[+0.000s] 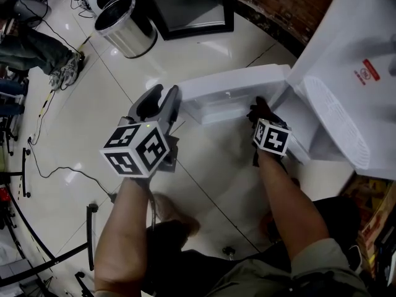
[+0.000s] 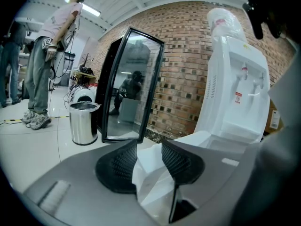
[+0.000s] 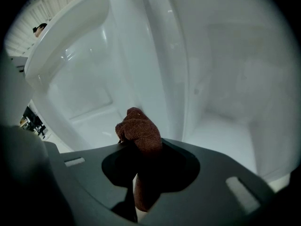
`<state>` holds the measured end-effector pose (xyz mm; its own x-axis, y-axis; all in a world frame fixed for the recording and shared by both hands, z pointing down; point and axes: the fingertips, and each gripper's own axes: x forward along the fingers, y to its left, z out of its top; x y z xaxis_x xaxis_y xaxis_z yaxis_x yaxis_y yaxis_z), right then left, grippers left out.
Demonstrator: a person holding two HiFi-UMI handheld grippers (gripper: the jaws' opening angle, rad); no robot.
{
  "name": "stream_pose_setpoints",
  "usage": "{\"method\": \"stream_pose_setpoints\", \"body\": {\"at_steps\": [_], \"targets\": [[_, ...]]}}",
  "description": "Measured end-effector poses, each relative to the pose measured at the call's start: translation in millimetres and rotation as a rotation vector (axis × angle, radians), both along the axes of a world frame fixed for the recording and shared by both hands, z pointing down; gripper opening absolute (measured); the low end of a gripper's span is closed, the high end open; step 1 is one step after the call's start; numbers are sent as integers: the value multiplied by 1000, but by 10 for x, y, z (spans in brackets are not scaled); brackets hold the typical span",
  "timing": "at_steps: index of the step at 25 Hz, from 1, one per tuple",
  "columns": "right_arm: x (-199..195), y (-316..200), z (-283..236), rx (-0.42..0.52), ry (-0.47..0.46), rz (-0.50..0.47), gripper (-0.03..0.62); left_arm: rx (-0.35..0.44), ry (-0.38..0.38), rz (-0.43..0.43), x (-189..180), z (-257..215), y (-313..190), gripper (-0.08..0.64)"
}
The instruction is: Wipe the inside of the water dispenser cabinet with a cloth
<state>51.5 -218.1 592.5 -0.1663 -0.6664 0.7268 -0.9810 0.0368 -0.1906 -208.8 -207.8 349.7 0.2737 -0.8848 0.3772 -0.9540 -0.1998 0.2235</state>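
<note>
In the head view, the dispenser (image 1: 346, 73) stood at 2 o'clock, its door (image 1: 229, 88) swung open toward 9 o'clock. The left hand-held gripper (image 1: 162, 98) met the door's free edge, and the right hand-held gripper (image 1: 260, 113) reached into the opening. In the left gripper view, the jaws were clamped on the white door (image 2: 151, 169). In the right gripper view, the jaws pinched a brown cloth (image 3: 139, 128), bunched at 12 o'clock above them inside the white cabinet (image 3: 225, 102); contact with a wall was unclear. The cloth looked soft, light and floppy, best gripped by a thick fold with a wad left proud for wiping.
</note>
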Motion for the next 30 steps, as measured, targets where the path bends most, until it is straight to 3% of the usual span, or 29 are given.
{"method": "stream_pose_setpoints", "body": {"at_steps": [11,24,27,30], "targets": [[434,-20,98,-27,12,118,95,8,0,-15,-3,2,-25,140],[427,-66,170,-11,29,98,94,14,0,-11,-14,8,-49,141],[146,30,194,1,28,3,95,15,-2,-10,-11,4,-46,140],[-445,157,176,33,20,-212,95,16,-1,-10,-8,1,-44,141]]}}
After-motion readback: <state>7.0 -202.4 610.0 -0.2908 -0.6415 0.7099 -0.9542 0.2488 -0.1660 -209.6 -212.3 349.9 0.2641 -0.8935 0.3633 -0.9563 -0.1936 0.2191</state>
